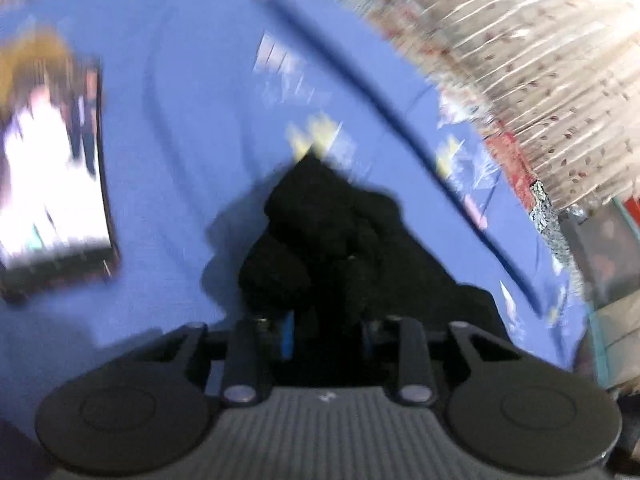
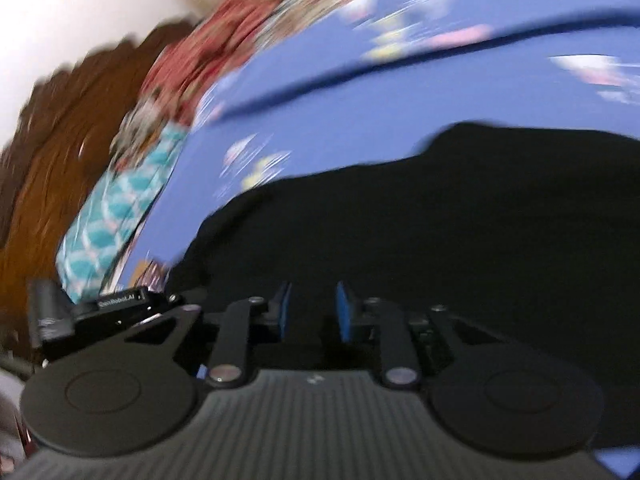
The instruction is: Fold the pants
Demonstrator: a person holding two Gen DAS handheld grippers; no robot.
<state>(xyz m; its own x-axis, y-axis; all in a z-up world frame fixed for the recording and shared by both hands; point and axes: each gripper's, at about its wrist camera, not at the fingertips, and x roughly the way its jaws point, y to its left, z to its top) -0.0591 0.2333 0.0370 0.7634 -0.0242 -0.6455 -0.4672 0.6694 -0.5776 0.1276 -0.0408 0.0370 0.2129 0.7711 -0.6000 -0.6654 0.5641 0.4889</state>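
Left gripper (image 1: 328, 320) pinches bunched black pants (image 1: 320, 232); right gripper (image 2: 310, 312) stands slightly parted above them, bare blue sheet (image 1: 180, 120) beyond

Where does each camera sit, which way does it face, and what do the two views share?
Left wrist: on the left gripper, looking forward and down over bunched black pants on a blue bedsheet; only its own fingers show.
Right wrist: on the right gripper, looking down across the pants; its blue-padded fingers show.
Shared: pants, bedsheet, motion blur.
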